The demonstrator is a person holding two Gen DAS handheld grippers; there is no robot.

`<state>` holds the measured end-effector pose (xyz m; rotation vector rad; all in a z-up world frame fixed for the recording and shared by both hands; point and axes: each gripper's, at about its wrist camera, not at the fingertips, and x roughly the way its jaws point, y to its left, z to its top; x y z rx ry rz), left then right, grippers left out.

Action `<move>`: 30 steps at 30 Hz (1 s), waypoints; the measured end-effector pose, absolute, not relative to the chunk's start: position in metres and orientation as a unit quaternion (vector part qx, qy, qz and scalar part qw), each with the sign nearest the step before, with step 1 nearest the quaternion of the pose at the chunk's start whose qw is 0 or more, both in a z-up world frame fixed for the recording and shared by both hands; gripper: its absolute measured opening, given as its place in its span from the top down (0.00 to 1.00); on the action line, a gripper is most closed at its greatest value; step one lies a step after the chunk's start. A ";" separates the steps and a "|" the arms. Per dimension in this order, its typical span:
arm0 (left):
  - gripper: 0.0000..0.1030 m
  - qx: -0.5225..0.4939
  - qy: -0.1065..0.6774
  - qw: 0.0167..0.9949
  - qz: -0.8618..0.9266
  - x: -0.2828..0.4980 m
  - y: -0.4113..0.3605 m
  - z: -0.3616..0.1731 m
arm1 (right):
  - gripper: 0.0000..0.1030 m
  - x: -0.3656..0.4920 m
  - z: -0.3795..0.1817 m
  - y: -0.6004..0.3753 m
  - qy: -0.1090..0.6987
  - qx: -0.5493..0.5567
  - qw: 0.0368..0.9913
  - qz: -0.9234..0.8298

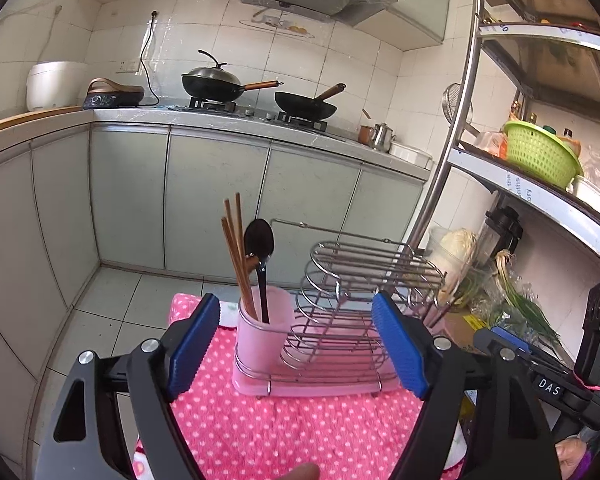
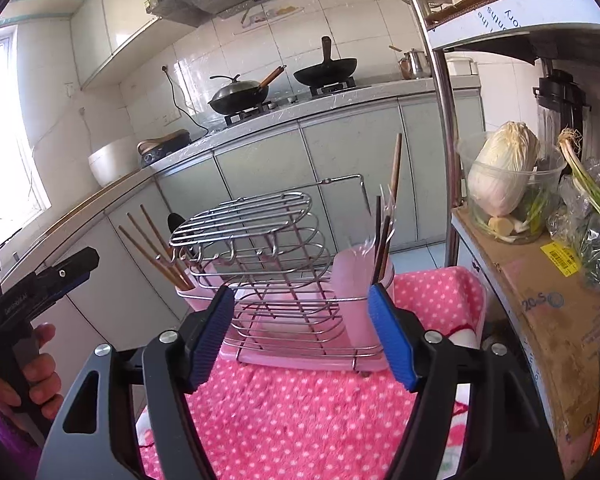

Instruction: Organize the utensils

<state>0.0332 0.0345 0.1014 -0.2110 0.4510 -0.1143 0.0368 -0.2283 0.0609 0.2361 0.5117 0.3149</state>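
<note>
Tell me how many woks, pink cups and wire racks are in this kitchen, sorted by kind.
Woks: 2
Pink cups: 2
Wire rack: 1
Total: 5

1. A wire utensil rack [image 1: 340,312] stands upright on a pink tray.
2. Its left pink cup [image 1: 262,332] holds brown chopsticks [image 1: 236,256] and a black spoon [image 1: 260,248], leaning.
3. The right pink cup [image 2: 358,296] holds dark utensils [image 2: 382,236], upright.
</note>
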 end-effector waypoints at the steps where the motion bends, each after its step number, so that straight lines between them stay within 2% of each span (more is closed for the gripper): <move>1: 0.25 -0.102 0.224 0.968 -0.058 0.030 0.032 0.099 | 0.29 0.034 0.060 -0.227 0.251 0.113 0.949 0.155; 17: 0.24 -0.078 0.233 0.969 -0.013 -0.001 0.005 0.062 | 0.23 0.001 0.045 -0.205 0.233 0.075 0.961 0.126; 30: 0.24 -0.070 0.236 0.969 0.008 -0.010 -0.009 0.051 | 0.22 -0.017 0.040 -0.199 0.210 0.061 0.970 0.109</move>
